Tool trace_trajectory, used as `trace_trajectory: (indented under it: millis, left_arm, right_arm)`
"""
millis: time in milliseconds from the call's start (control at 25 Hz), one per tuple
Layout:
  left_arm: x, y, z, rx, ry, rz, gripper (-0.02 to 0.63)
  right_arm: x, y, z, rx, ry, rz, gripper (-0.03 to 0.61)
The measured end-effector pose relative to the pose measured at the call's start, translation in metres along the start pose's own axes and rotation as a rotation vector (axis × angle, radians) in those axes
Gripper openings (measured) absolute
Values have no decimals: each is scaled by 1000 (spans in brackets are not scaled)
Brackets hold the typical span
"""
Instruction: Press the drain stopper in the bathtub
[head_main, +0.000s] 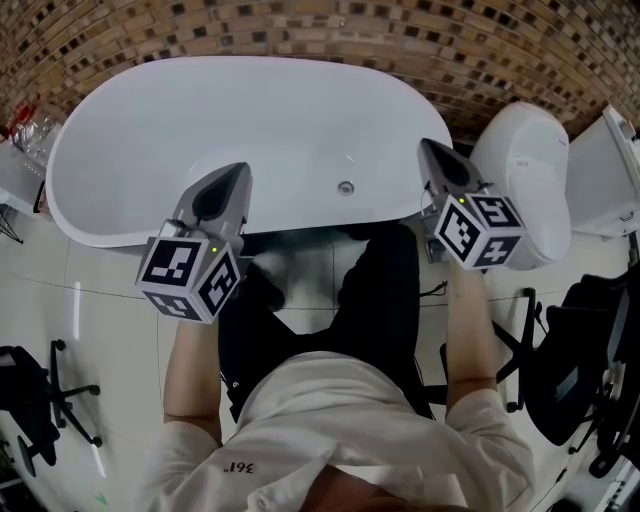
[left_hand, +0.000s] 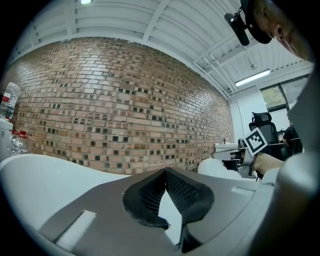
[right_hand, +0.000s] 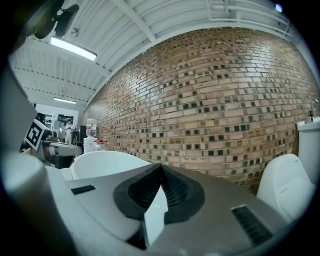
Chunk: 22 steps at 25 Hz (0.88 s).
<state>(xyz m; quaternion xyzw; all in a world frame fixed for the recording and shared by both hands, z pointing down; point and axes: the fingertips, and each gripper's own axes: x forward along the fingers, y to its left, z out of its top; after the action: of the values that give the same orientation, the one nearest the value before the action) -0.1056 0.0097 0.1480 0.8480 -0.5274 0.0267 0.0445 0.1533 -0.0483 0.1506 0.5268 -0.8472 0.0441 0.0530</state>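
Note:
A white oval bathtub (head_main: 110, 100) fills the top of the head view. Its small round metal drain stopper (head_main: 346, 187) lies on the tub floor near the near wall, right of centre. My left gripper (head_main: 238, 172) hovers over the tub's near left rim, jaws shut and empty, well left of the stopper. My right gripper (head_main: 429, 148) hangs above the near right rim, also shut on nothing, to the right of the stopper. In the left gripper view the left gripper (left_hand: 165, 170) points over the tub (left_hand: 35, 175) at the brick wall. The right gripper (right_hand: 161, 165) does likewise.
A white toilet (head_main: 525, 165) stands right of the tub, close to the right gripper. A brick wall (head_main: 300, 25) runs behind. Plastic bottles (head_main: 30, 125) sit at the far left. Office chairs stand on the tiled floor at the left (head_main: 30, 400) and the right (head_main: 590, 370).

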Motion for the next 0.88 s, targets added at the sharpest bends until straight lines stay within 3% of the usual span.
trace_trajectory:
  millis: [880]
  left_arm:
    - [-3,12,-1,3,1,22,9]
  right_arm:
    - [-1,0,3,-69,20,-4,15]
